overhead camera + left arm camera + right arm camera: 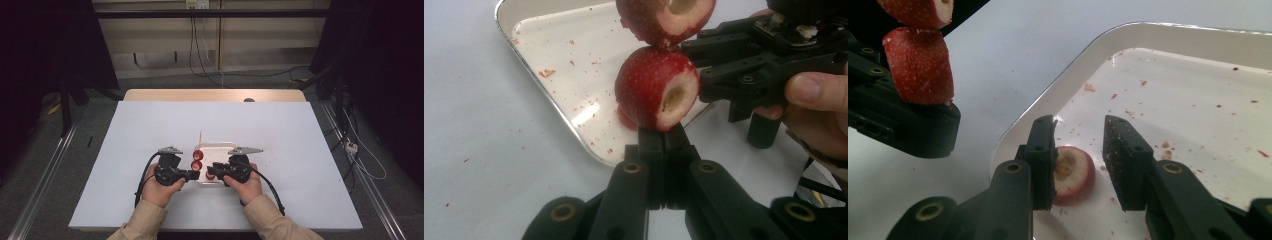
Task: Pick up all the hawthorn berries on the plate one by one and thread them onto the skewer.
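A white tray (222,147) lies at the table's near middle. My left gripper (667,141) is shut on a thin stick (201,136) that carries two cored red fruit pieces, the lower one (651,90) right above the jaw tips and the upper one (659,17) touching it. They hang over the tray's left edge (531,75). My right gripper (1079,135) is open, low in the tray, with a third red slice (1074,172) lying between its jaws and touching the left jaw. In the high view the two grippers (192,174) (212,172) face each other, tips close.
Red crumbs and juice specks dot the tray floor (1198,115) and the white table cover (150,130). The cover reaches well beyond the tray on all sides. A wooden table edge (215,95) shows at the back, with cables on the floor beyond.
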Action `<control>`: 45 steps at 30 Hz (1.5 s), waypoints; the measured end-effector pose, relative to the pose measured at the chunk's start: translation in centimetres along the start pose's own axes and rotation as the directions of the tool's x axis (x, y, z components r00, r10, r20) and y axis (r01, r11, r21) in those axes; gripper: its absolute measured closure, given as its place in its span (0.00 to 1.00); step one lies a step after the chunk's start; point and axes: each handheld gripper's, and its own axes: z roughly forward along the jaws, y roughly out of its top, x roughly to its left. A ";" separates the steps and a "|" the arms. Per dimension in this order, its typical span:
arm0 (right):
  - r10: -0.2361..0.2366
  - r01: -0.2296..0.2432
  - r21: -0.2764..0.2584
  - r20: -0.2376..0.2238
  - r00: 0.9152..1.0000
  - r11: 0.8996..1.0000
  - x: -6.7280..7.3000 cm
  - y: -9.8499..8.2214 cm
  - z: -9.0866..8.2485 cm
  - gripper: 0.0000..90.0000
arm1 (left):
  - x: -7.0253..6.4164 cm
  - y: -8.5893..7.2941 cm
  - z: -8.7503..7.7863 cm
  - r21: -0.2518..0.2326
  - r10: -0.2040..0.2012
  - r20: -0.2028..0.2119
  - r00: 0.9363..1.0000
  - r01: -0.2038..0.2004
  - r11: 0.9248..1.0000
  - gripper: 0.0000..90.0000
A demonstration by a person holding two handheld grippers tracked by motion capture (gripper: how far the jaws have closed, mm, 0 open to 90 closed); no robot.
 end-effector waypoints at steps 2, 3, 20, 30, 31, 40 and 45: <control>0.006 -0.006 0.002 0.000 1.000 1.000 0.0 0.2 0.2 0.75 | 0.0 0.0 0.0 -0.002 0.000 -0.001 1.000 0.000 1.000 1.00; 0.007 -0.007 0.004 -0.007 1.000 1.000 0.0 0.2 0.3 0.79 | 0.0 0.0 0.0 -0.001 -0.001 -0.002 1.000 0.001 1.000 1.00; 0.008 -0.008 0.001 -0.021 1.000 1.000 -0.1 -0.5 -2.1 0.77 | -0.1 0.0 -0.1 0.000 0.005 -0.004 1.000 -0.005 1.000 0.99; 0.008 -0.007 0.046 -0.030 1.000 0.999 -0.4 -0.4 -0.3 0.72 | -0.1 -0.1 0.1 0.018 0.006 0.006 1.000 -0.006 1.000 0.99; 0.020 -0.017 0.055 -0.050 0.999 0.998 -0.4 -0.4 -0.4 0.73 | -0.1 -0.1 0.1 0.019 0.007 0.008 1.000 -0.007 1.000 0.99; 0.007 -0.001 0.077 -0.070 0.998 0.997 0.3 -1.0 -1.4 0.83 | -0.2 -0.1 0.1 0.012 0.008 0.002 1.000 -0.008 1.000 0.99; 0.034 -0.032 0.043 -0.062 0.997 0.999 -0.2 -0.7 -2.1 0.83 | -0.1 -0.1 0.2 0.018 0.005 0.006 1.000 -0.005 1.000 0.99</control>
